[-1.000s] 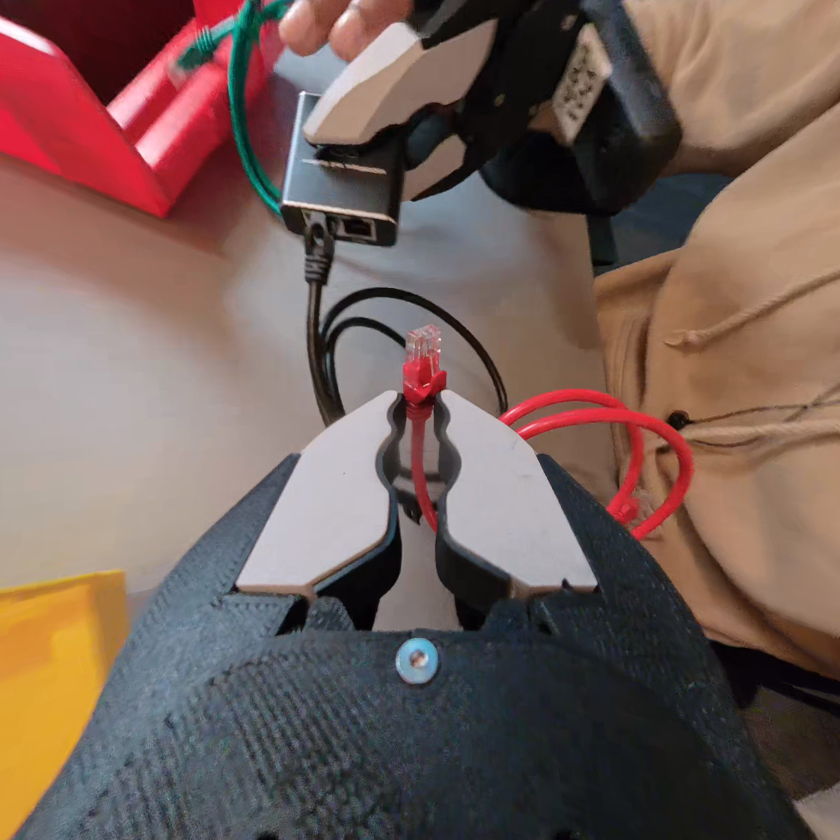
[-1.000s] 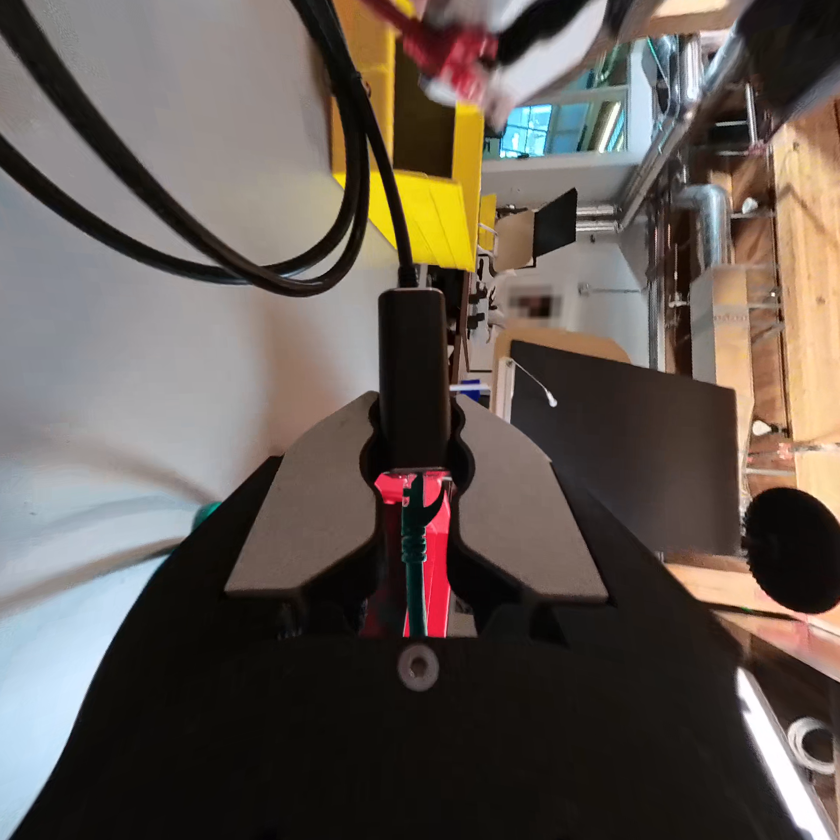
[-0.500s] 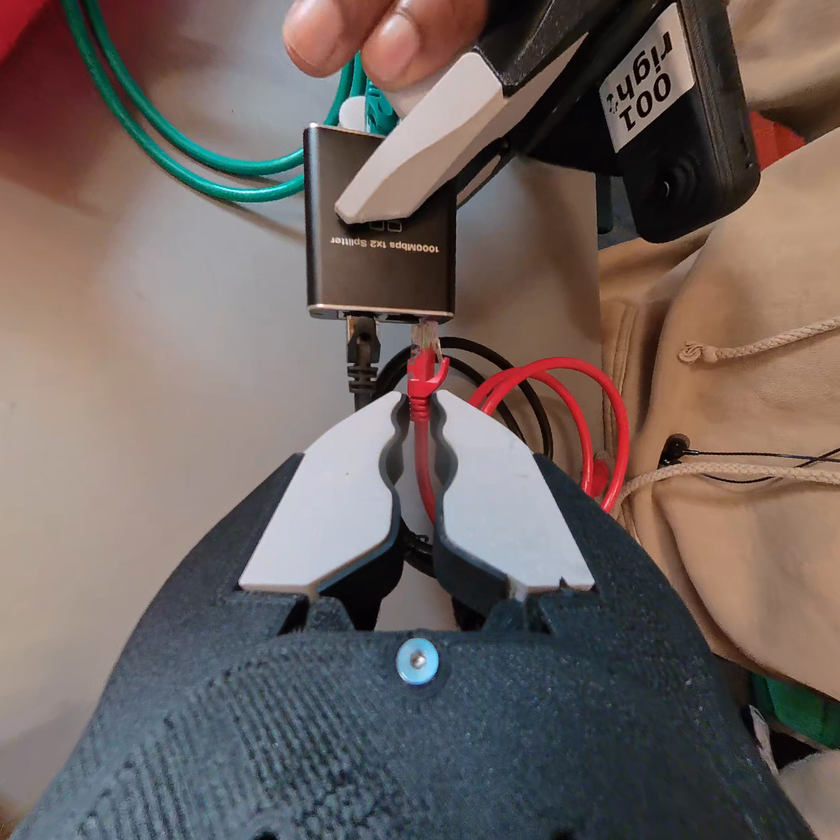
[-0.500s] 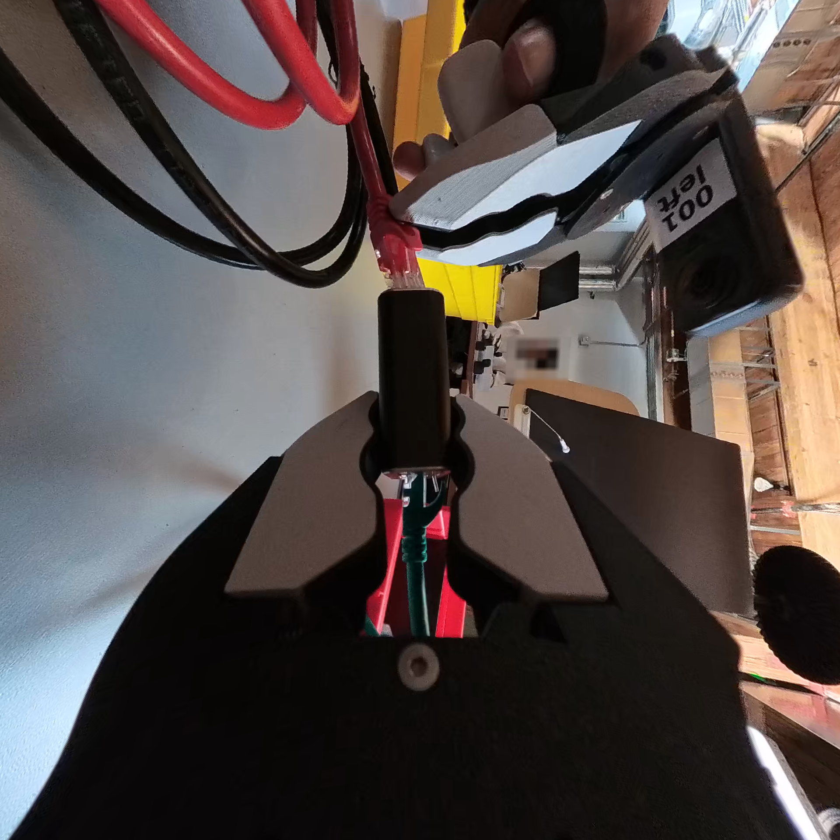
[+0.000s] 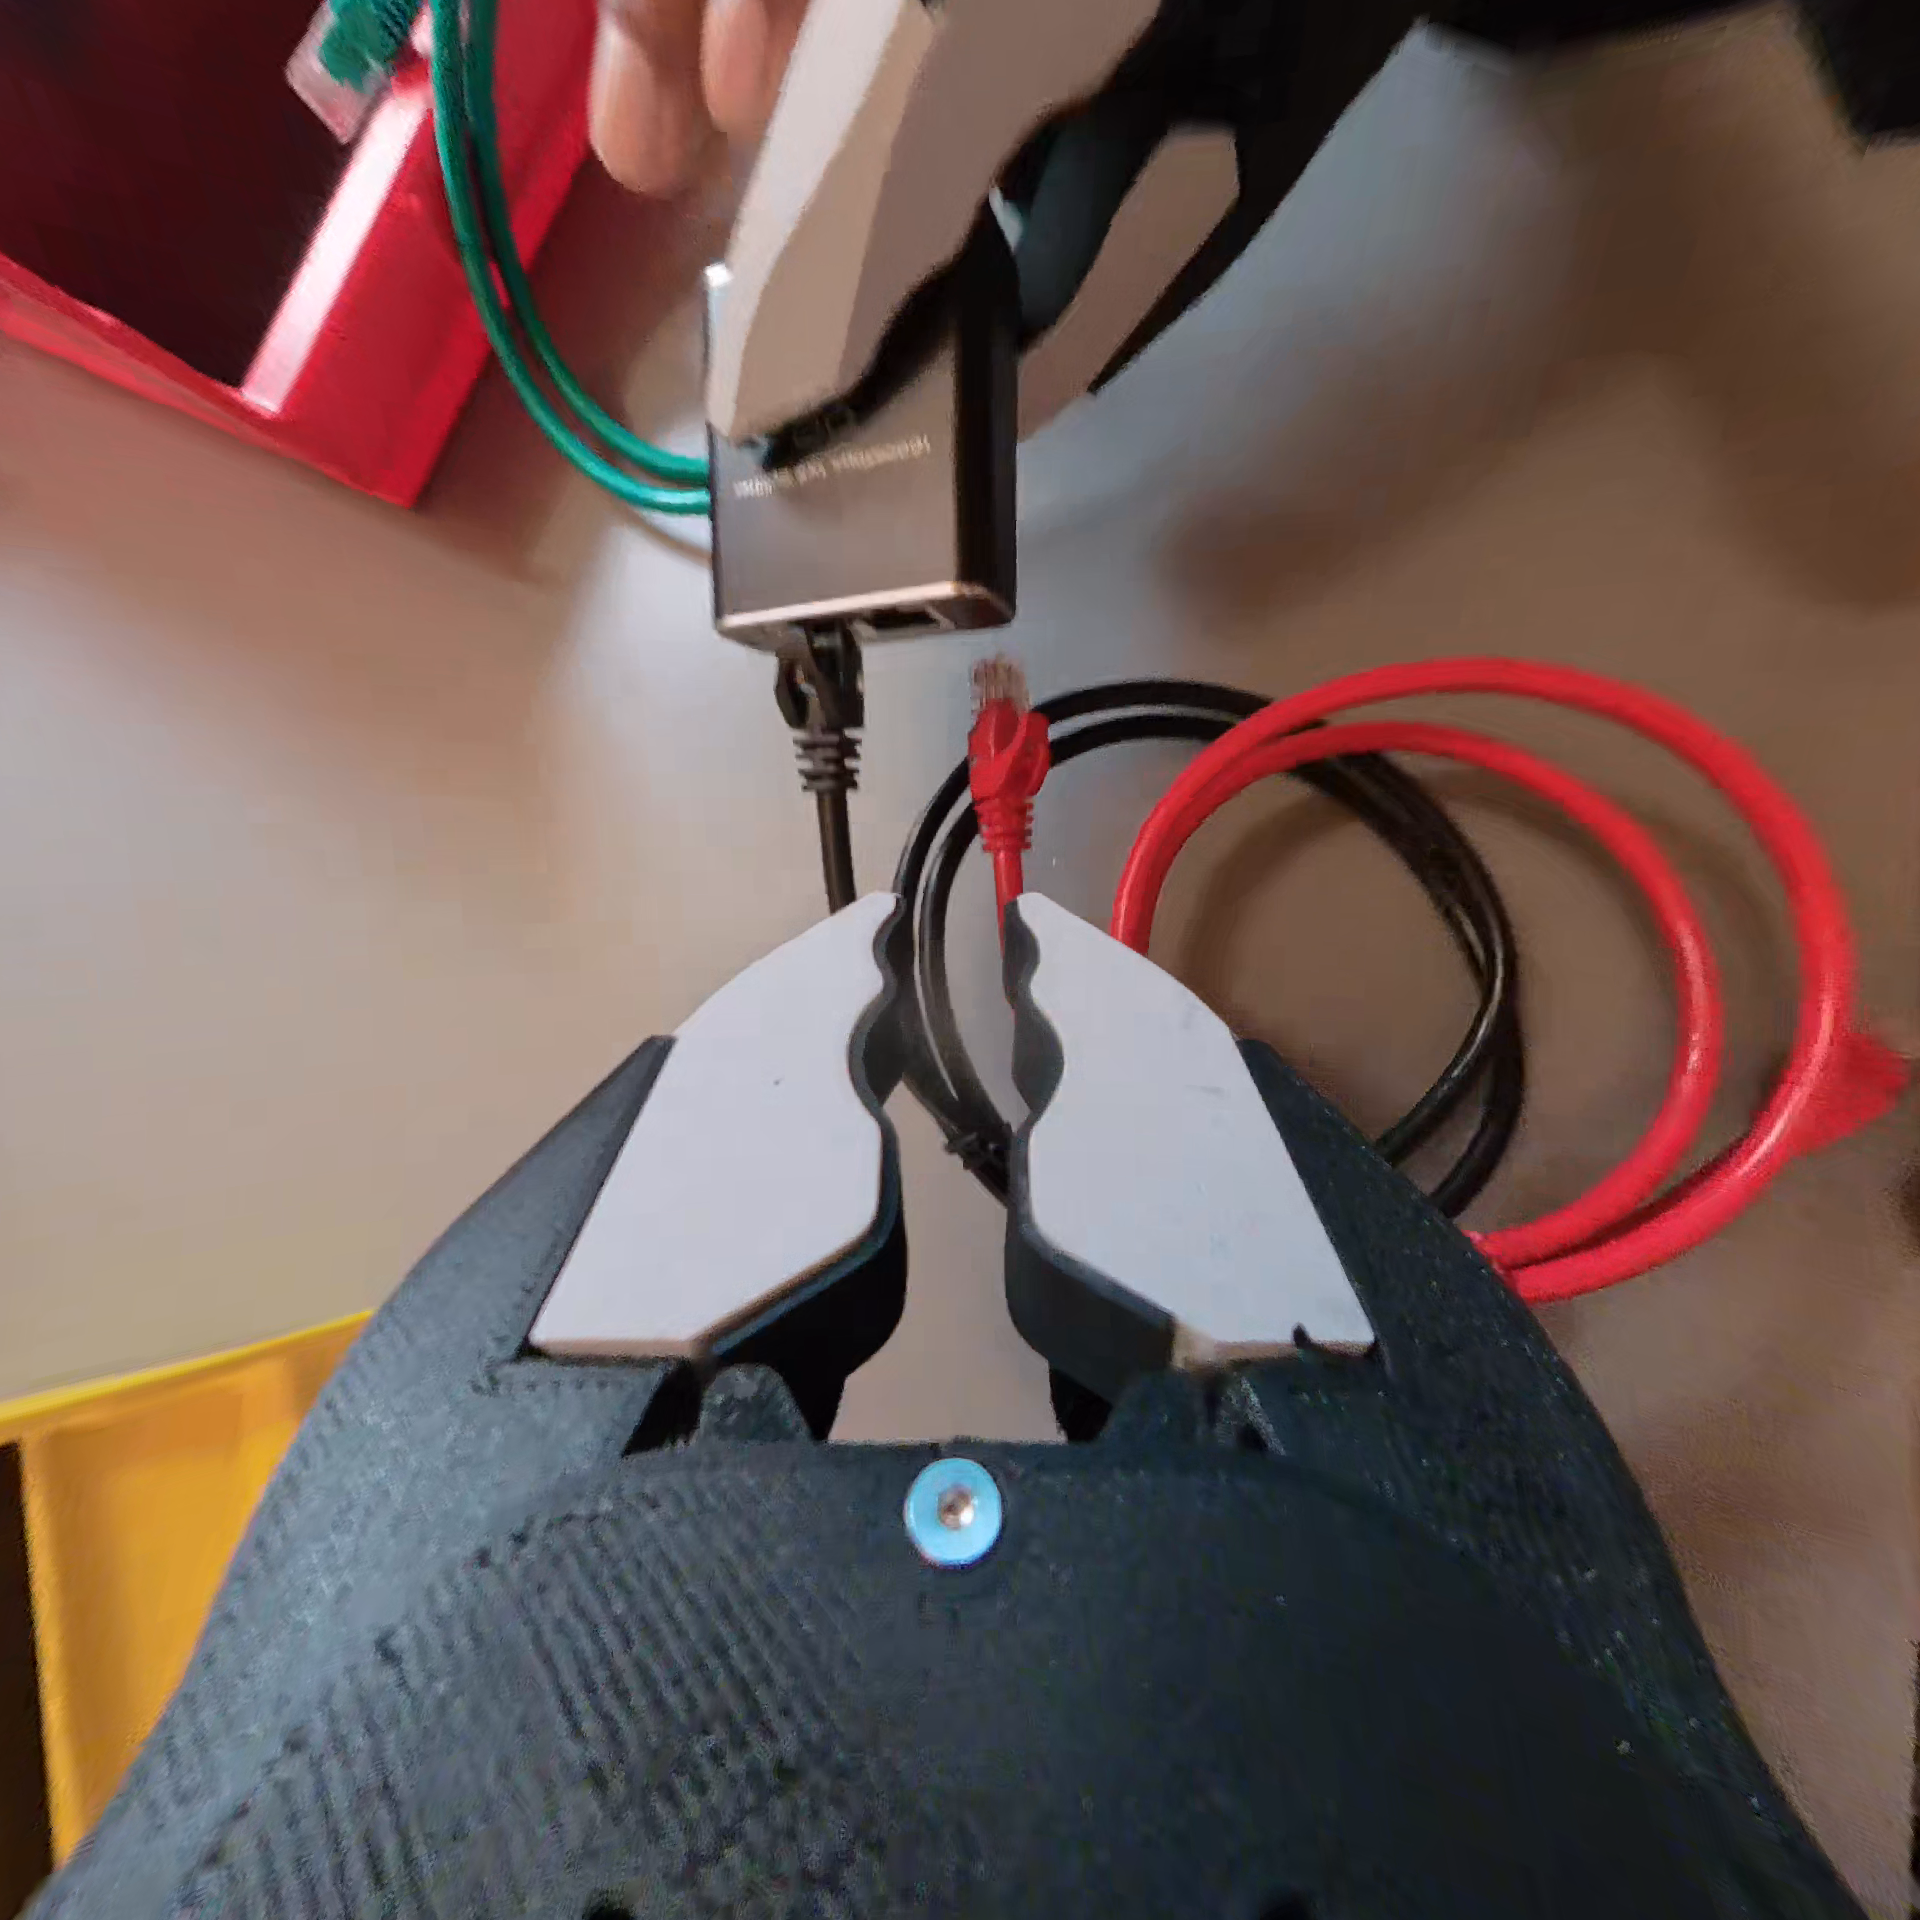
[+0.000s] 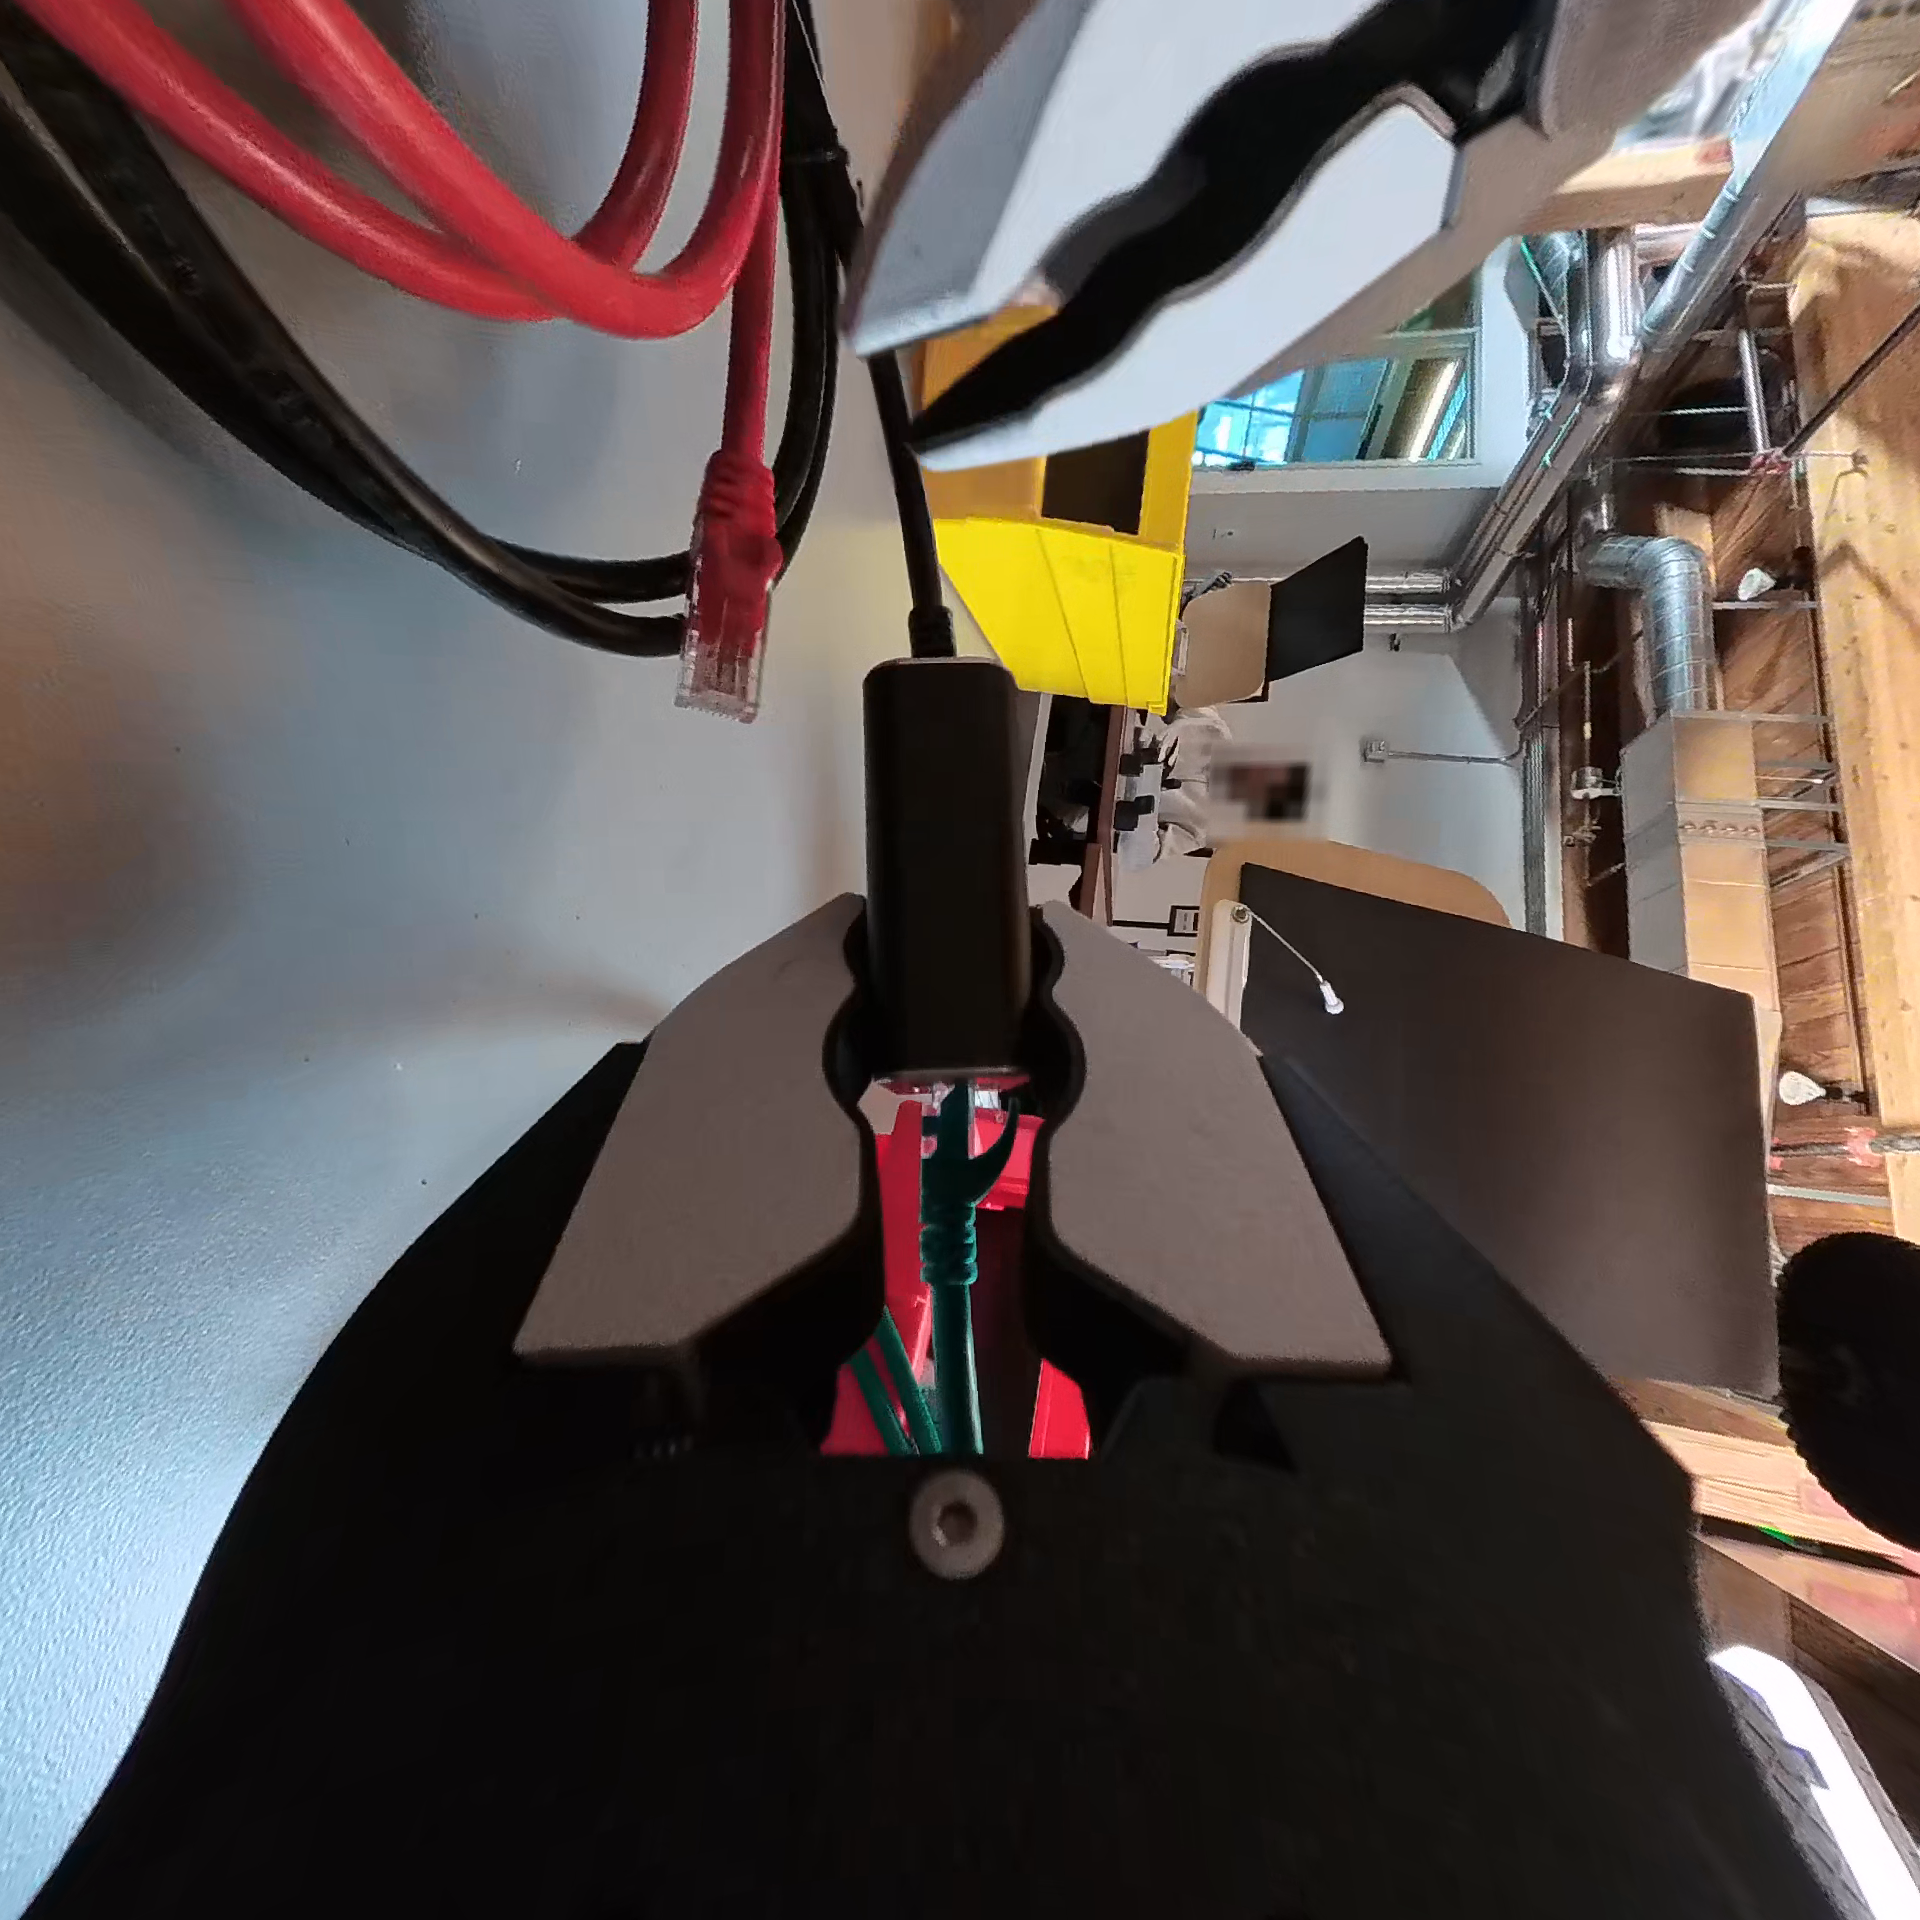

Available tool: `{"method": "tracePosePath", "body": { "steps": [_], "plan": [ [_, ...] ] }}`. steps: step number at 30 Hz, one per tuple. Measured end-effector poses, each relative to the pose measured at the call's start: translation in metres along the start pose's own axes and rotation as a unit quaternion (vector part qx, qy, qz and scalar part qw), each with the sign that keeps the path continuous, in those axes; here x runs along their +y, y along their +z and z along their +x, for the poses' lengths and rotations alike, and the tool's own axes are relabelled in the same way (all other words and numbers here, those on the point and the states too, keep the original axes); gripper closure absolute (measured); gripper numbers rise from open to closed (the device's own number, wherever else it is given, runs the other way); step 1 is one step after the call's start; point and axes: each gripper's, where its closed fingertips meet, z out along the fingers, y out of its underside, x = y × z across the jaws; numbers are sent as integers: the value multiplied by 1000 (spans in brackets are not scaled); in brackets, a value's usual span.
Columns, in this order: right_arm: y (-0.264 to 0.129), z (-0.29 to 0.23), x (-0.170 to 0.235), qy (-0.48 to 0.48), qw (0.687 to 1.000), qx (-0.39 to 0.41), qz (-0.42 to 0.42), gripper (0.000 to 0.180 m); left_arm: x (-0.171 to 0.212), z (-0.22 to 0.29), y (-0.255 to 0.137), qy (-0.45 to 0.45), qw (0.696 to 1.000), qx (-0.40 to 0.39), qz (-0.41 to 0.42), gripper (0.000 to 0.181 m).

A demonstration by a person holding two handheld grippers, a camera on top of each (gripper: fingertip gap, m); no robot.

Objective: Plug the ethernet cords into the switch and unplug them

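Note:
The black switch (image 5: 862, 520) is held above the table in my right gripper (image 6: 951, 914), which is shut on it; it also shows in the right wrist view (image 6: 940, 862). A black cord (image 5: 826, 727) is plugged into its near left port. A green cord (image 6: 951, 1226) is plugged into its far end. The red cord's plug (image 5: 1006, 748) lies free just short of the empty right port and shows in the right wrist view (image 6: 727, 603). My left gripper (image 5: 956, 909) is open, its jaws apart around the red cord without pinching it.
The red cord's coil (image 5: 1662, 935) and the black cord's coil (image 5: 1455, 883) lie on the tan table (image 5: 312, 831) to the right. A red bin (image 5: 343, 343) stands at the far left, a yellow bin (image 5: 156, 1455) at the near left. A hand (image 5: 665, 83) is at the top. Across from one pair of fingers to the other is roughly 8 cm.
My left gripper has opened and let go of the red cord. The red plug, at the switch's port half a second ago, is now out of it and a little below.

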Motion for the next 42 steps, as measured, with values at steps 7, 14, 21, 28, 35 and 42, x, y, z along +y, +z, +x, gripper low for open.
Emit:
{"method": "tracePosePath", "body": {
  "steps": [7, 14, 21, 28, 35, 42],
  "plan": [
    [1, -2, 2, 4, 1000, -4, -4, 154, 14, 4, 18, 25, 998, -39, -52, 164],
    [3, -7, 5, 7, 1000, -15, -6, 153, 19, 9, 29, 30, 995, -42, -89, 158],
    [5, -9, 6, 9, 1000, -20, -10, 153, 25, 13, 37, 27, 993, -35, -106, 165],
    [4, -8, 9, 14, 1000, -18, -15, 153, 20, 8, 45, 28, 994, -55, -86, 168],
    [3, -10, 11, 23, 999, -25, -15, 153, 15, 8, 42, 45, 996, -42, -61, 174],
    [-4, 0, 4, 41, 999, -3, 20, 154, 6, 8, 2, -158, 969, 190, 27, 175]
  ]
}}
